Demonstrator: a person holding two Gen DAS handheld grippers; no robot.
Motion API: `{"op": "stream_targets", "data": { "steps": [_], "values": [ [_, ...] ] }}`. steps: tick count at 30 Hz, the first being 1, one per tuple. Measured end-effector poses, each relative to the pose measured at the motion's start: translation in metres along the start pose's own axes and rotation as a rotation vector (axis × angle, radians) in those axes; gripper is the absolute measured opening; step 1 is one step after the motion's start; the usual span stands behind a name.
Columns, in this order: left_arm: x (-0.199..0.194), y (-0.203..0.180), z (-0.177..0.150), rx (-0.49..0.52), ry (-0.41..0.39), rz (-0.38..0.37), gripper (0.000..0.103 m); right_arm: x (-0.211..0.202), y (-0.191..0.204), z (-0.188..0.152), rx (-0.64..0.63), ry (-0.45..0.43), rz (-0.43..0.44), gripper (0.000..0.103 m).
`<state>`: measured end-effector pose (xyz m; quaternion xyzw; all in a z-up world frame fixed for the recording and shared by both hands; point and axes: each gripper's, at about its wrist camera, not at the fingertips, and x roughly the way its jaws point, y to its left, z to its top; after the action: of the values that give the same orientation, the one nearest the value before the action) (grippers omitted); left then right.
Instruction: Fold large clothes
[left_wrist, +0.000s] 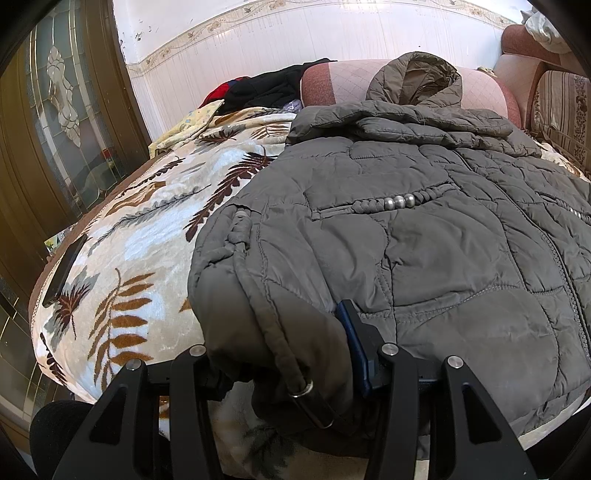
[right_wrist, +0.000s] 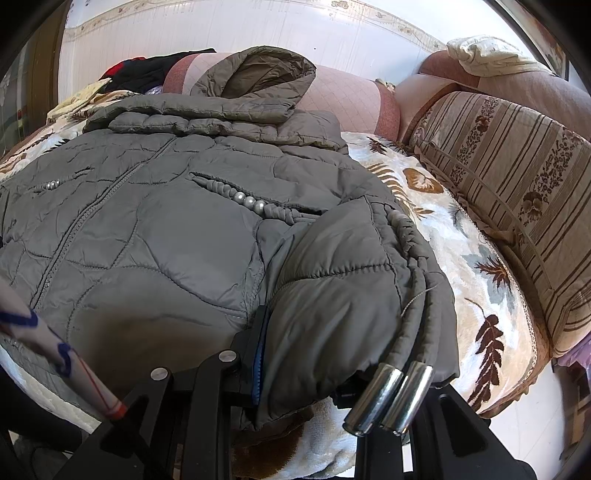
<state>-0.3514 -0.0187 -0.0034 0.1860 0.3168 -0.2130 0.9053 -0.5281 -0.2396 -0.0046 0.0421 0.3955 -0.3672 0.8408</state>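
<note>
Jacket count is one: a grey quilted hooded jacket (left_wrist: 424, 236) lies zipped, front up, on the leaf-print blanket (left_wrist: 140, 229), hood away from both claws. Each hem corner bunches between a claw's fingers: the left gripper (left_wrist: 284, 373) clamps the left corner, the right gripper (right_wrist: 306, 354) the right one, both angled downward over the near edge. Two metal cord tips (right_wrist: 391, 398) hang just right of the right claw. Bare blanket spreads left of the left claw, where one dark phone (left_wrist: 64, 269) lies; a striped cushion (right_wrist: 517, 192) bounds the right.
</note>
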Motion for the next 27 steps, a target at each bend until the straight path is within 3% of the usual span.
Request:
{"op": "stream_targets", "data": {
  "steps": [7, 11, 13, 15, 17, 19, 23, 27],
  "values": [
    [0.0, 0.008, 0.002, -0.045, 0.012, -0.029, 0.052, 0.001, -0.005, 0.001, 0.029, 0.001, 0.023, 0.03],
    [0.008, 0.033, 0.004, -0.189, 0.062, -0.096, 0.069, 0.003, -0.03, 0.0, 0.191, 0.016, 0.141, 0.039],
    [0.013, 0.04, 0.003, -0.238, 0.087, -0.13, 0.069, 0.007, -0.045, -0.004, 0.294, 0.027, 0.209, 0.043],
    [0.013, 0.037, 0.003, -0.229, 0.084, -0.138, 0.063, 0.013, -0.059, -0.009, 0.403, 0.043, 0.291, 0.043],
    [0.008, 0.029, 0.003, -0.195, 0.066, -0.167, 0.04, 0.016, -0.064, -0.013, 0.459, 0.05, 0.363, 0.028],
    [0.002, 0.02, 0.004, -0.144, 0.034, -0.152, 0.031, 0.013, -0.062, -0.012, 0.461, 0.037, 0.383, 0.023],
    [-0.005, 0.018, 0.006, -0.119, 0.007, -0.152, 0.023, 0.001, -0.053, -0.008, 0.404, -0.014, 0.354, 0.018],
    [-0.011, 0.016, 0.007, -0.089, -0.023, -0.143, 0.021, -0.014, -0.051, -0.003, 0.36, -0.083, 0.313, 0.017]
  ]
}}
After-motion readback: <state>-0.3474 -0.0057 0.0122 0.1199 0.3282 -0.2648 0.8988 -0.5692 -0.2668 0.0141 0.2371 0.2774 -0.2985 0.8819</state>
